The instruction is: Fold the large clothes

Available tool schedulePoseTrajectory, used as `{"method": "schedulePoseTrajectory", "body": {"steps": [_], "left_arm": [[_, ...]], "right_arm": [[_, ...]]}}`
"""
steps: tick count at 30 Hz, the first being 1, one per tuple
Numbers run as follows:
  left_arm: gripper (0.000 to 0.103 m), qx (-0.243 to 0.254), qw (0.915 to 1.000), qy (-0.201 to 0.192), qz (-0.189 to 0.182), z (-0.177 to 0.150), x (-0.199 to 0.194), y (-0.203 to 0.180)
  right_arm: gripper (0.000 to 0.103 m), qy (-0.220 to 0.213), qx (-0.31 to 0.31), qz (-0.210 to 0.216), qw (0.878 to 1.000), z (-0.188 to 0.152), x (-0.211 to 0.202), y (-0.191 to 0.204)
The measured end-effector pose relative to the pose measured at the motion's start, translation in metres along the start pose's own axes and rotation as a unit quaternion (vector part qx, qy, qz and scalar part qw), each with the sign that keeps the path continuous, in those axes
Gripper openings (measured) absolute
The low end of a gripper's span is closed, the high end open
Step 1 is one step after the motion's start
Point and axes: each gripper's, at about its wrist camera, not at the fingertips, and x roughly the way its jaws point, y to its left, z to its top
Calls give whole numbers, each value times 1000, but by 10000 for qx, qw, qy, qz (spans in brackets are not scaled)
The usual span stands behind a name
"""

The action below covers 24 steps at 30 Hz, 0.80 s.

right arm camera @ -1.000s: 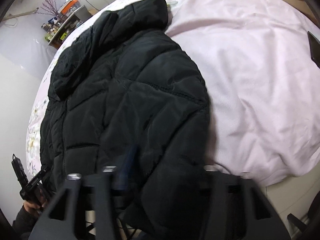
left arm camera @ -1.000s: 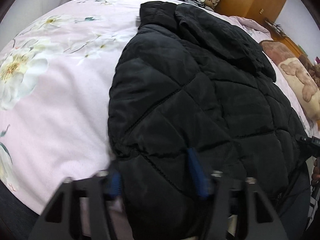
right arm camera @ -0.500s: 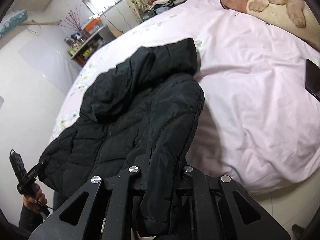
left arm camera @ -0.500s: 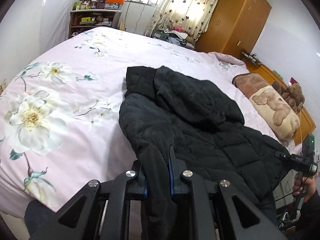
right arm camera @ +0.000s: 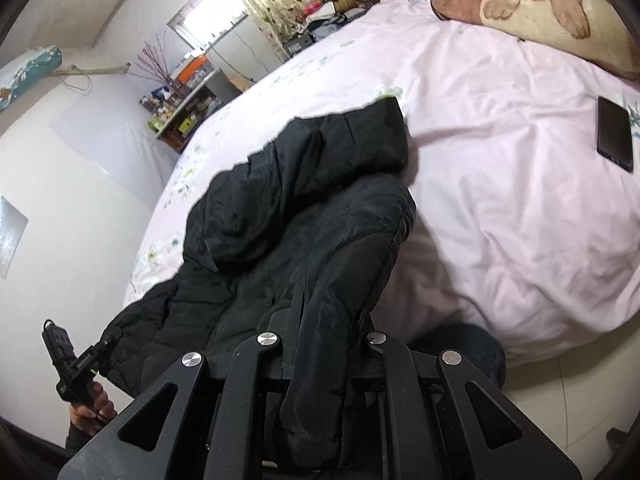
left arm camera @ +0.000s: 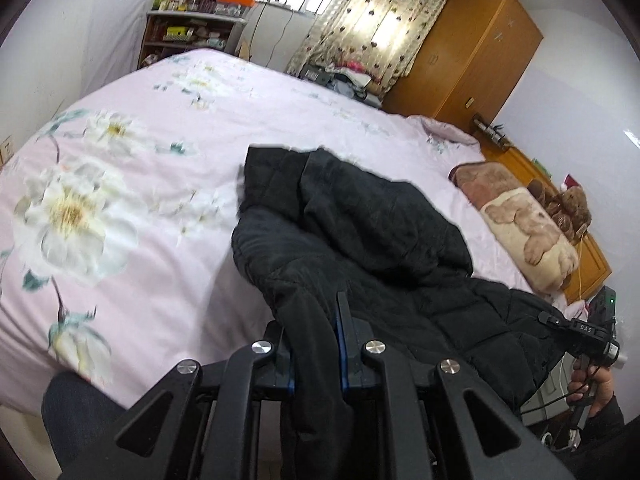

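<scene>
Now, step in hand: hem lift, the start of a fold, as I judge it.
Left gripper (left arm camera: 316, 354): clamped on a bunch of the black jacket's (left arm camera: 360, 240) lower edge at bottom centre of its view.
Right gripper (right arm camera: 326, 354): likewise pinching a fold of the same hem, bottom centre of its view.
Jacket place: sloping from both grippers up to the pink floral bed (left arm camera: 140, 200); collar end lies on the quilt mid-frame.
Nearby: dark phone (right arm camera: 615, 138) at right edge, bear-print pillow (left arm camera: 524, 232) at right.
Next move calls for: carrying both corners together toward the collar, level, without letting the padding slip.
</scene>
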Motion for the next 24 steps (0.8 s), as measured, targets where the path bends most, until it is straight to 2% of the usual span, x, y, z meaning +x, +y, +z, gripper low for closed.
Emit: {"method": "schedulePoseTrajectory", "body": {"steps": [6,13,18,20,24], "left_arm": [[15,-273,9989,-324,-192,49,11,1],[15,-640,9965,-515,-135,123,55,12],[15,-815,9963,-273,94,168,118,23],[16,-930,9954,-79,214,182,153,31],[16,-1050,9925,357,512,193,220,49]], "right_arm": [[12,-379,54,247,9990,39,-2,13],[12,-689,190,319,9969,117,26,28],[13,-428,317,111,9985,168,75,31],[14,-212,407,-39,9989,192,107,27],[16,204,630,-325,9973,218,164,9]]}}
